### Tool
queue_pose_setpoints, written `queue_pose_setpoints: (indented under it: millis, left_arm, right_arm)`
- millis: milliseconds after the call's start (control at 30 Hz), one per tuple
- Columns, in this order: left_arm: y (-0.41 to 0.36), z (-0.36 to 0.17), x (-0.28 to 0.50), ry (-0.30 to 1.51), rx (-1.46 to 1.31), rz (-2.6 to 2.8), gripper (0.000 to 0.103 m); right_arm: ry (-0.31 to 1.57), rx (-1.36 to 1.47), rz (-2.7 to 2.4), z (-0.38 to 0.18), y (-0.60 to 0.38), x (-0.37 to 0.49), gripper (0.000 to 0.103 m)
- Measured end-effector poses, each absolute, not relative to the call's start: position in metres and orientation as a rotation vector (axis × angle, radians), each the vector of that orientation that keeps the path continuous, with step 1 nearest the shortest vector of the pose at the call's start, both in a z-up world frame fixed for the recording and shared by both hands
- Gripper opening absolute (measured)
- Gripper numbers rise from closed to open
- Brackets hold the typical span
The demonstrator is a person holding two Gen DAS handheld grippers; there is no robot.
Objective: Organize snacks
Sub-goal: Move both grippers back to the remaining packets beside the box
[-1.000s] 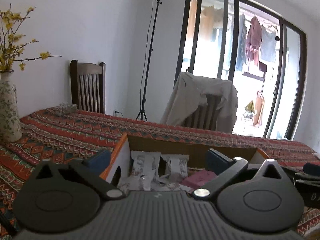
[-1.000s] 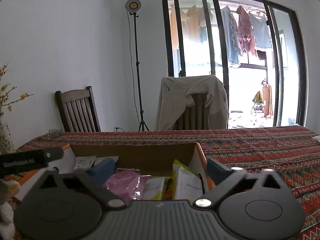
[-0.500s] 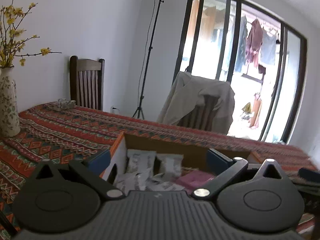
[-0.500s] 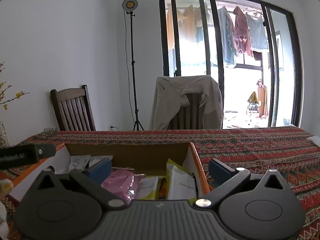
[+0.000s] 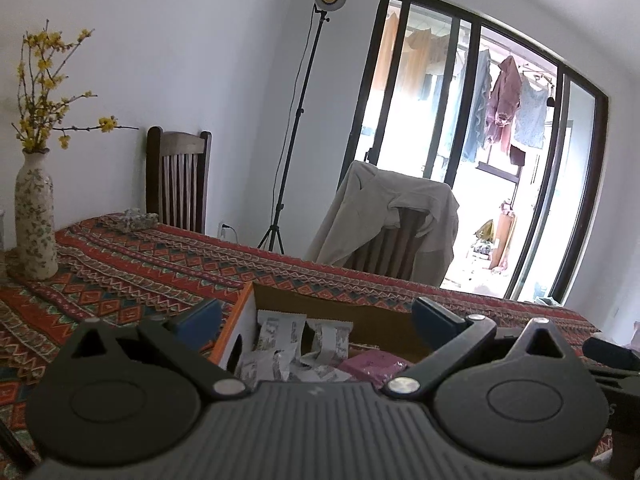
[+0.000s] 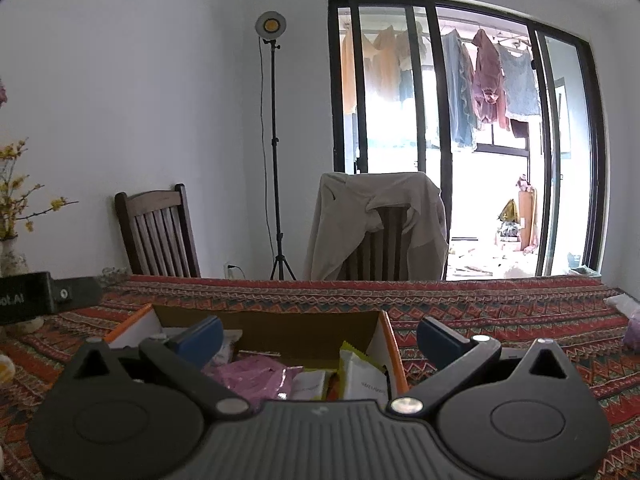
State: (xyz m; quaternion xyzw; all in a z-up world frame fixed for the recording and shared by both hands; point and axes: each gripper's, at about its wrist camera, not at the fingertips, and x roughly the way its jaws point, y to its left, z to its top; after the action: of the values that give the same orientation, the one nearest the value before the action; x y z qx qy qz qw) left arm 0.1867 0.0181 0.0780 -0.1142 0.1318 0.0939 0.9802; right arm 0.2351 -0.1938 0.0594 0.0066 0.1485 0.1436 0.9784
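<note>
An open cardboard box (image 5: 344, 306) with an orange rim stands on the patterned tablecloth; it also shows in the right wrist view (image 6: 280, 322). It holds white snack packets (image 5: 280, 332), a pink packet (image 6: 256, 376) and a yellow-edged white packet (image 6: 360, 376). My left gripper (image 5: 316, 316) is open and empty, above the box's near left part. My right gripper (image 6: 320, 336) is open and empty, above the box's near right part. The box's near side is hidden behind both grippers.
A flowered vase (image 5: 34, 216) with yellow branches stands at the table's left. Two chairs (image 6: 160, 232) stand behind the table, one draped with a beige jacket (image 6: 376, 220). A lamp stand (image 6: 274, 152) and glass doors are behind. The other gripper's body (image 6: 36, 296) shows at left.
Both grippers have risen and pulled back a little from the box, so more of the room and the table shows. Both stay open and empty.
</note>
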Motion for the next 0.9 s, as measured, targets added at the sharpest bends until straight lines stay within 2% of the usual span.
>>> queue_pose_setpoints:
  millis: [367, 900]
  left_arm:
    - [0.013, 0.072, 0.138, 0.284, -0.181, 0.177, 0.103]
    - [0.017, 0.016, 0.096, 0.429, -0.139, 0.158, 0.103]
  right_arm:
    - [0.331, -0.006, 0.288, 0.058, -0.202, 0.194, 0.103]
    - [0.496, -0.075, 0.283, 0.008, -0.221, 0.158, 0.103]
